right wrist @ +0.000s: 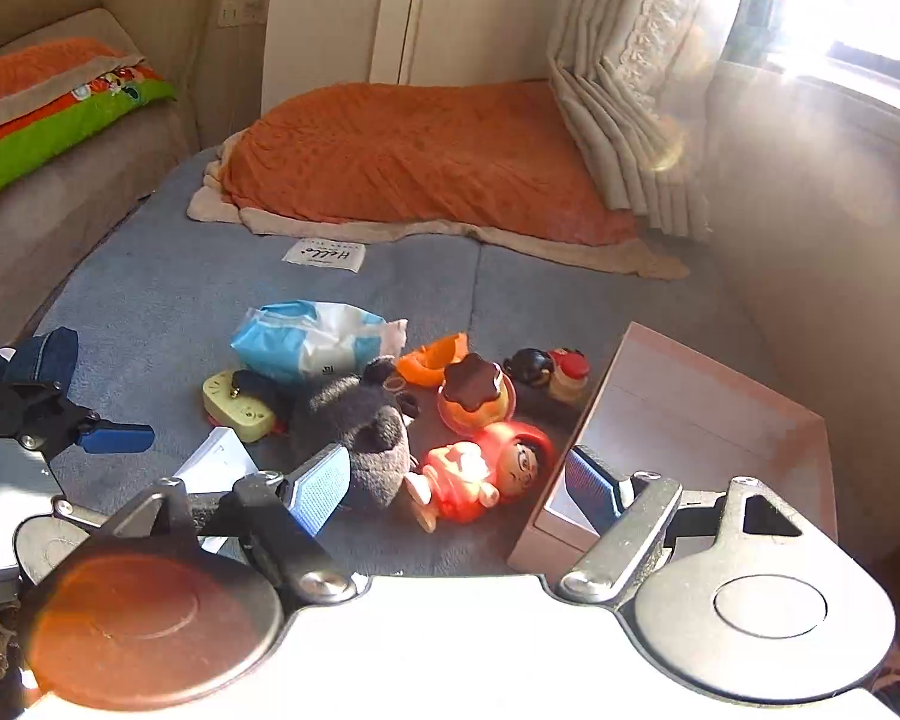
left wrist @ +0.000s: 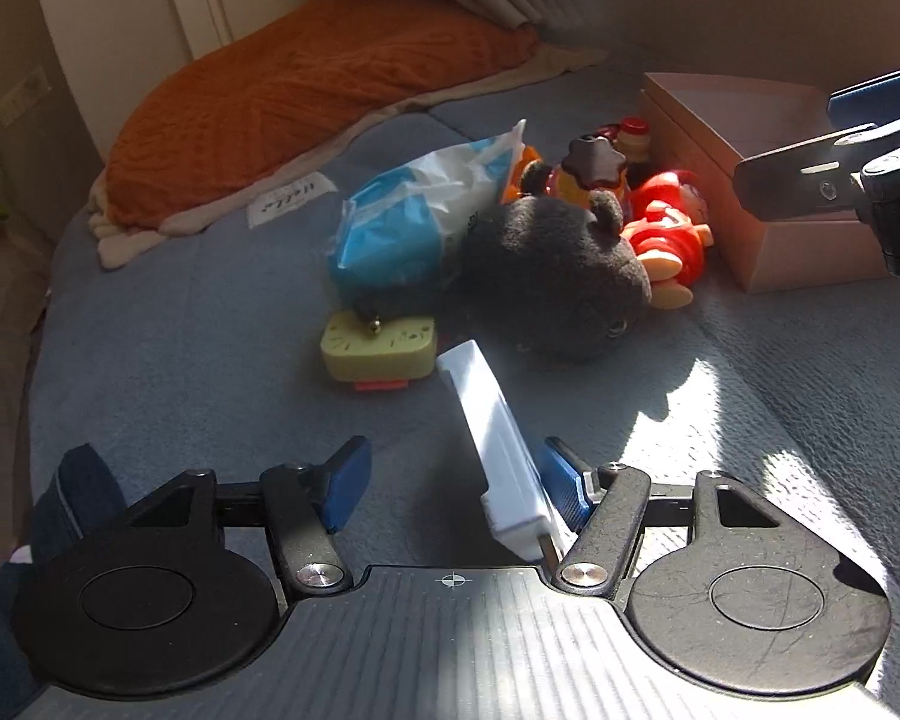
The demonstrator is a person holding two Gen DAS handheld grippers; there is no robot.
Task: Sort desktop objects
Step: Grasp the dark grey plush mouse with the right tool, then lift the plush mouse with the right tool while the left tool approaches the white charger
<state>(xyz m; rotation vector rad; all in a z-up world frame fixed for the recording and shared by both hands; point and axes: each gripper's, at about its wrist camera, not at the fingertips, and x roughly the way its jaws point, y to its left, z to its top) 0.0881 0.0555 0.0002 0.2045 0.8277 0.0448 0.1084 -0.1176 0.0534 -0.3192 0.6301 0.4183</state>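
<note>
mat [right wrist: 150, 312]: blue-grey cloth, short matt pile
blanket [right wrist: 414, 162]: orange knitted cloth, ridged, with a beige fleecy edge
bear [left wrist: 546, 276]: dark plush, fuzzy and matt
doll [right wrist: 480, 474]: red plastic, smooth and glossy
pudding toy [right wrist: 477, 399]: shiny plastic, brown top over orange
wipes pack [right wrist: 312, 339]: blue and white plastic film, crinkled, slight sheen
clock [left wrist: 378, 348]: pale yellow plastic, matt
white box [left wrist: 498, 450]: smooth plastic, bright in the sun
pink box [right wrist: 720, 414]: matt cardboard
curtain [right wrist: 618, 90]: cream cloth, pleated, with a lace edge
gripper pads [left wrist: 348, 483]: blue, finely ribbed
gripper arms [left wrist: 612, 516]: black, matt, with bright metal screws
</note>
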